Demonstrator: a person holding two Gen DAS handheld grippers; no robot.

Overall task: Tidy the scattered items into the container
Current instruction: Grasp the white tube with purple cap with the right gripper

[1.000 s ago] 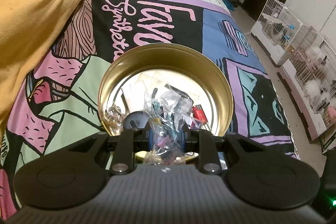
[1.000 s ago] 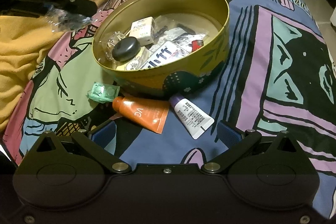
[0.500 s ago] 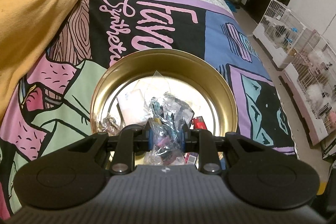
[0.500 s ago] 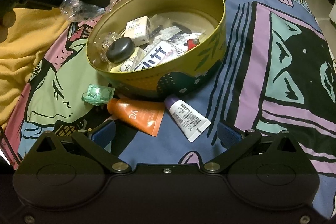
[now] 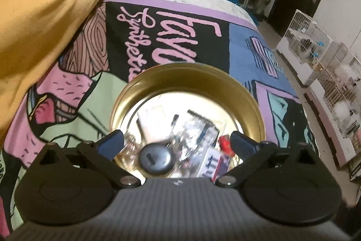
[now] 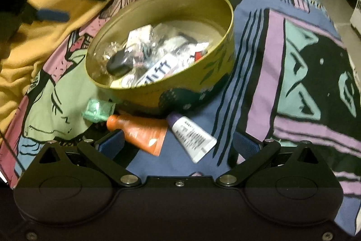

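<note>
A bed covered in a bold comic-print spread of purple, blue, pink and black carries the whole job, with a rumpled mustard-yellow blanket heaped to the left of both tools and white wire cages along the floor far to the right.

The round gold metal tin sits directly ahead of and below the left hand-held gripper, which hangs over its near rim. Its jaws have just been opening and now stand spread wide with nothing pinched; the crinkly clear plastic packet lies blurred in the tin just ahead of the fingers, among a dark round disc, a small red piece and white sachets. Letting go above the opening makes sense, since a light packet falls straight in.

The right hand-held gripper is also spread and empty, pointing down at the leftovers. An orange squeeze tube lies between its fingertips, close to the left one, and a white tube with a purple cap lies just right of it, both close against the tin's outer wall. A small mint-green wrapped packet rests ahead and left. Those three appear to be what remains, and the wide jaws look readied for the orange tube.
</note>
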